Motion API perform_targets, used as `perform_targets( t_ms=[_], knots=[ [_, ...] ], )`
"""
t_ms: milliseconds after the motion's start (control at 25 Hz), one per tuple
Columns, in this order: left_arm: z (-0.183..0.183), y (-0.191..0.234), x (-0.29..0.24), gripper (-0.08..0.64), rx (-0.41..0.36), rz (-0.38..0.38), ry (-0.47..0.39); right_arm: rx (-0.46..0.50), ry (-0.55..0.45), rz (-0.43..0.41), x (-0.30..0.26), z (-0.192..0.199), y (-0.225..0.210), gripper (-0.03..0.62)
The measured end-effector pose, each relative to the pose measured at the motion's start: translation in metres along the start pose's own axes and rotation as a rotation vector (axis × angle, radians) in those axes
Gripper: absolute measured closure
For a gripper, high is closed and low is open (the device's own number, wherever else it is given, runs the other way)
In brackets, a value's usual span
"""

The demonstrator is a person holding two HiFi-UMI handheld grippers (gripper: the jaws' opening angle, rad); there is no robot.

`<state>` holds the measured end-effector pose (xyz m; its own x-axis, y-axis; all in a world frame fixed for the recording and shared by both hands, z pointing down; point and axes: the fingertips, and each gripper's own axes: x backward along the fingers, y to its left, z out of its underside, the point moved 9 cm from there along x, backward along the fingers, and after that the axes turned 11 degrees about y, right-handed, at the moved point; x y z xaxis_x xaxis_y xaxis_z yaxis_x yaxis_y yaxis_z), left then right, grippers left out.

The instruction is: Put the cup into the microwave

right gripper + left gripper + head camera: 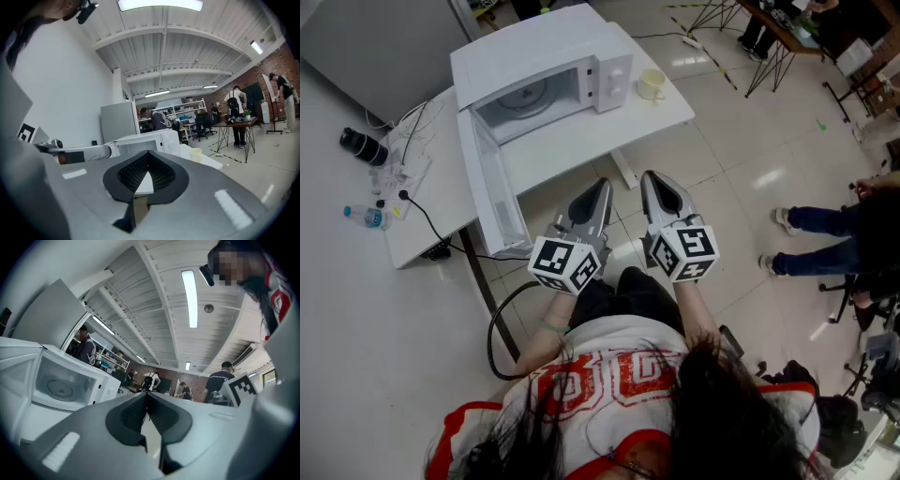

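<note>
A cream cup [652, 84] is seen upright beside the microwave [546, 84]; left tongs [598, 185] and right tongs [654, 178] are held level, closed, empty.

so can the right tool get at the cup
Probably yes: the cup stands clear on the table beside the microwave, nothing blocking the right tool, though it's shut and must open.

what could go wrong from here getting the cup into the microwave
Both the left gripper and right gripper have their jaws shut; reaching like that could knock the cup over instead of gripping it.
The cup stands near the table edge, right of the microwave, so a nudge might push it off.
The open door juts toward the person and could get bumped.
</note>
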<state>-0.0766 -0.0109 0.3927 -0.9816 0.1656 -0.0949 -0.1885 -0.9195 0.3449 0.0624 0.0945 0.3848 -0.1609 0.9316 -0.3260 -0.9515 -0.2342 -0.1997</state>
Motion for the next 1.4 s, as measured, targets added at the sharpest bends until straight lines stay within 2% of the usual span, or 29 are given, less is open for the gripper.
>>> perform_targets(
  t_ms=[360,600,840,1400],
  knots=[
    [0.003,0.004,-0.009,0.569,0.015,0.010,0.013,0.000,0.001,0.017,-0.009,-0.004,-0.011,0.591],
    [-0.004,0.009,-0.028,0.569,0.016,-0.018,-0.013,0.006,-0.008,0.002,-0.024,-0.015,-0.035,0.591],
    [-0.013,0.013,-0.061,0.569,0.020,-0.049,-0.035,0.019,0.001,-0.020,-0.046,-0.029,-0.068,0.591],
    [-0.019,0.030,-0.148,0.569,0.018,-0.057,-0.007,0.020,0.033,-0.021,-0.106,-0.054,-0.146,0.583]
  ],
)
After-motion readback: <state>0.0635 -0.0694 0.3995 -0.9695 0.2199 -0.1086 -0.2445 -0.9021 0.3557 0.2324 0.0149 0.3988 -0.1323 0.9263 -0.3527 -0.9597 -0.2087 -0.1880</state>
